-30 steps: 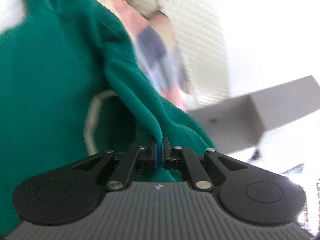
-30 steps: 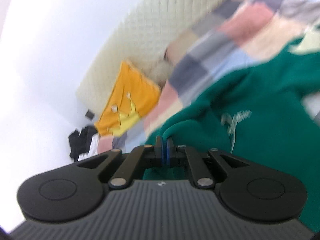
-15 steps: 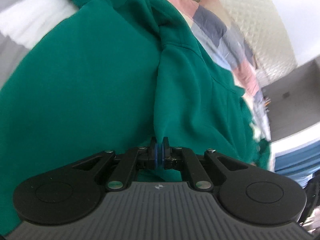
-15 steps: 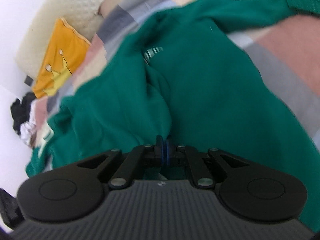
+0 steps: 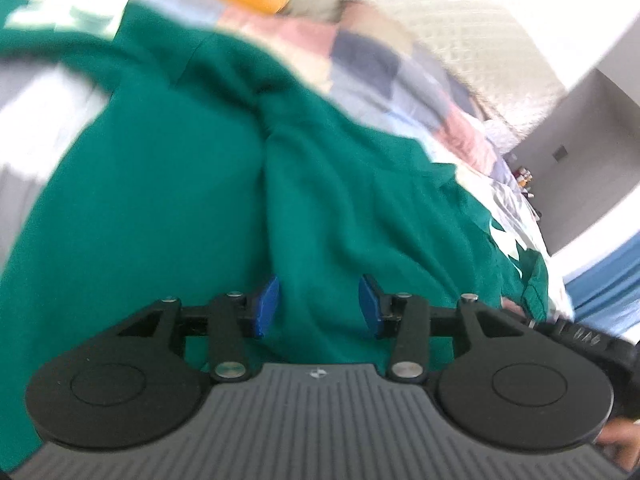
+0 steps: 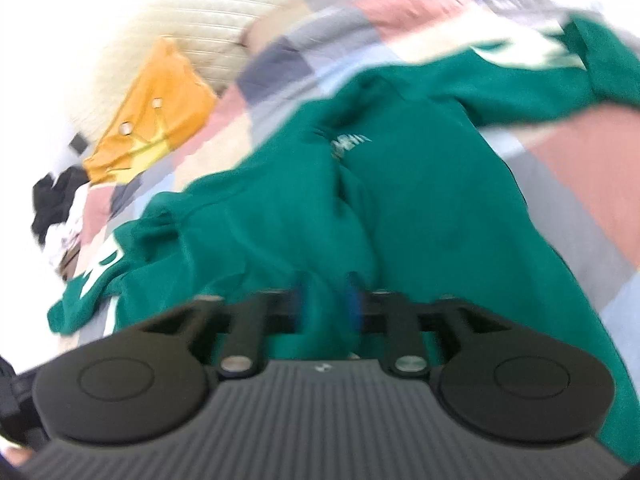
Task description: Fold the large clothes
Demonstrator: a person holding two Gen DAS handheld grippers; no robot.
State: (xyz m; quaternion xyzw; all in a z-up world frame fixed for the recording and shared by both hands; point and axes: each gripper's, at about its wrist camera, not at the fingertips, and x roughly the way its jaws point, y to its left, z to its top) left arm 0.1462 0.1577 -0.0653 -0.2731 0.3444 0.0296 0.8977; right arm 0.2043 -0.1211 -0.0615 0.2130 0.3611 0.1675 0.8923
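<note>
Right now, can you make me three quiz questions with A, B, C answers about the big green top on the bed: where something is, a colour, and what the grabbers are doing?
1. Where does the green sweatshirt lie?
A. on a patchwork quilt
B. on a wooden floor
C. on a hanger

2. What colour is the cushion by the headboard?
A. purple
B. orange-yellow
C. black

3. How does the left gripper stand?
A. clamped tight on a book
C. out of view
B. its blue pads apart, green cloth between them

Answers: 1 A, checked quilt shows all round the sweatshirt. 2 B, it is orange-yellow in the right wrist view. 3 B, a gap shows between the pads; the jaws are opening.
</note>
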